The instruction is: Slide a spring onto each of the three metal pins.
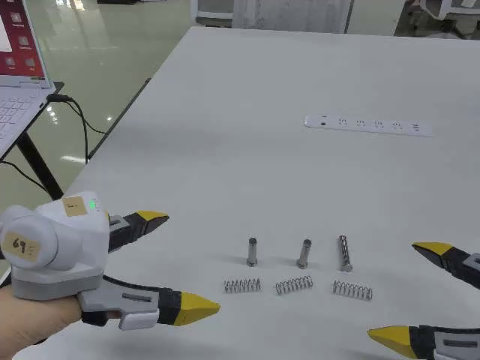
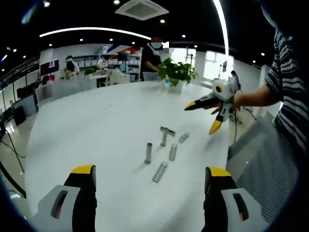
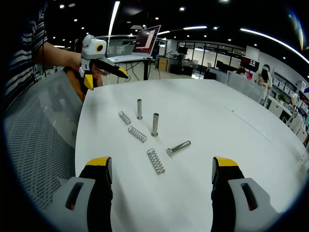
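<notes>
Hovering over the white office table [image 1: 262, 90], left gripper [image 1: 187, 262] and right gripper [image 1: 394, 291] hold jaws spread — empty.

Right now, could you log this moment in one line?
left gripper open | right gripper open | pins two upright, one lying | springs off pins

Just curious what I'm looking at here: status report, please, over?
Left gripper, right gripper open, empty. Three springs lie loose before pins, none on yet. One pin lies on its side. Nothing in the way.
</notes>
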